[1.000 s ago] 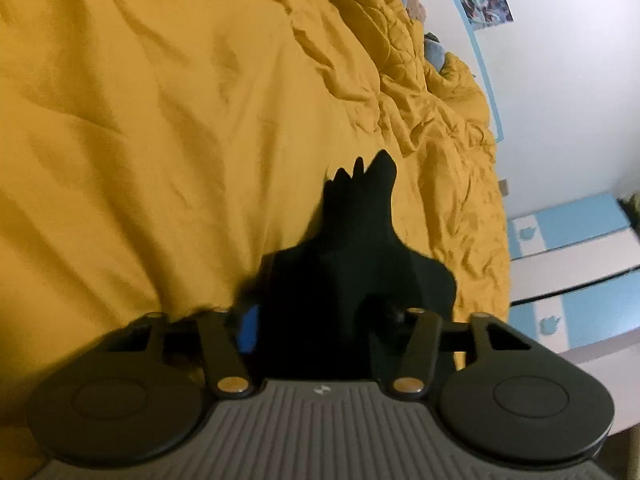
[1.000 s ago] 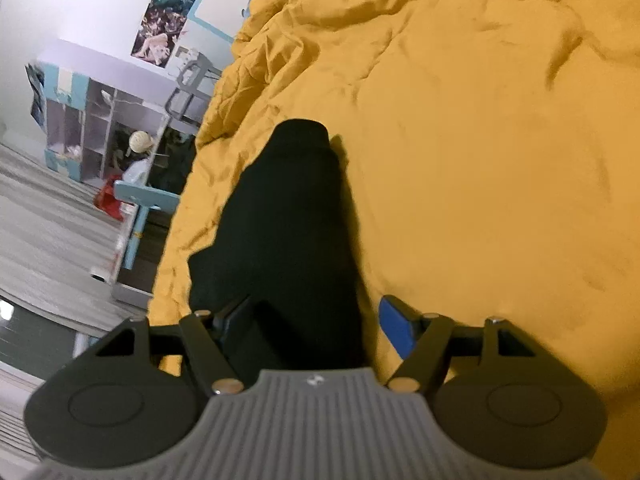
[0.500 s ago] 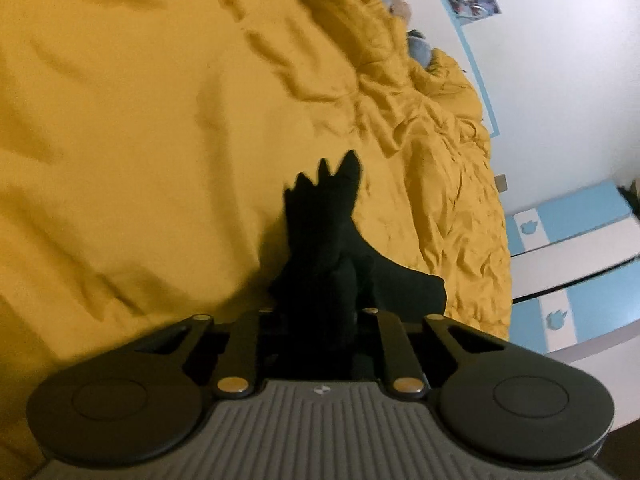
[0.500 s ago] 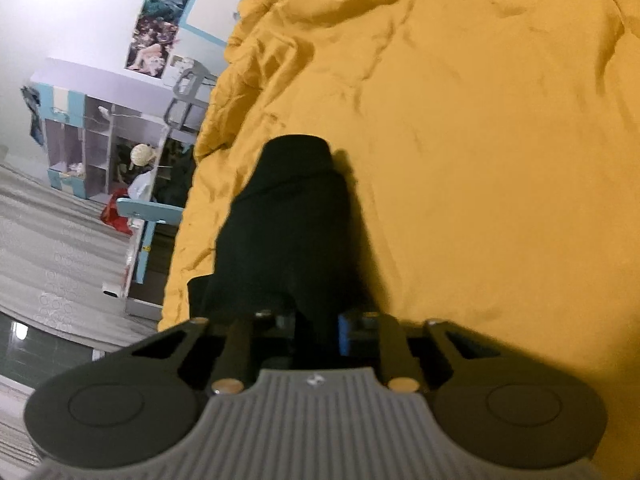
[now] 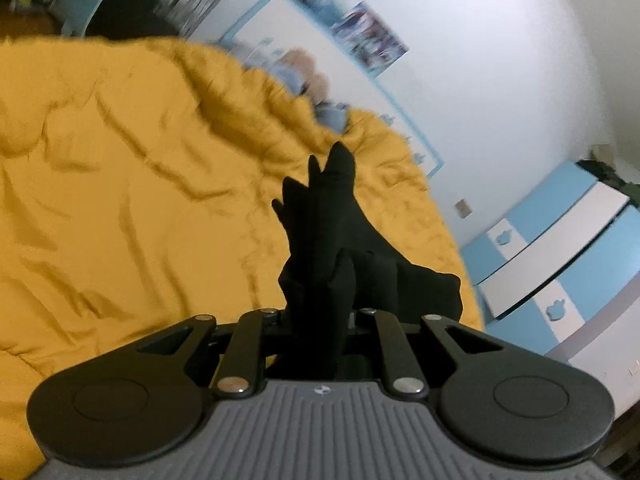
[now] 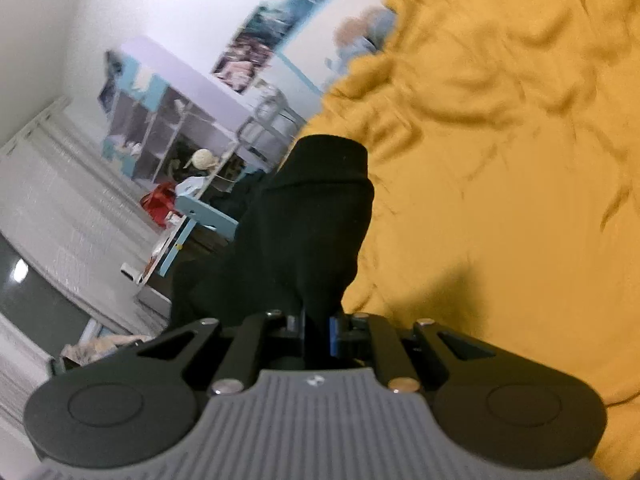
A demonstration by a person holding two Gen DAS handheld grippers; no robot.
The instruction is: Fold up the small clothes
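Your left gripper [image 5: 316, 320] and right gripper [image 6: 318, 324] are each clamped on the black garment [image 5: 332, 220], lifted above the yellow bedspread [image 5: 120, 200]. The bunched cloth could slip free and fold crooked.

The black garment [image 5: 340, 240] is a small item of soft, matte, dark fabric with no visible print or pattern. In the left wrist view one end is gathered into a narrow bunch, and the cloth beyond it rises into several pointed peaks and folds. A flap of the same fabric hangs down to the right side of the bunch. In the right wrist view the black garment [image 6: 316, 216] shows a broader panel ending in a thick, rounded, cuff-like band at the far end. The fabric is raised clear of the yellow bedding [image 6: 500, 200] and casts a shadow on it.
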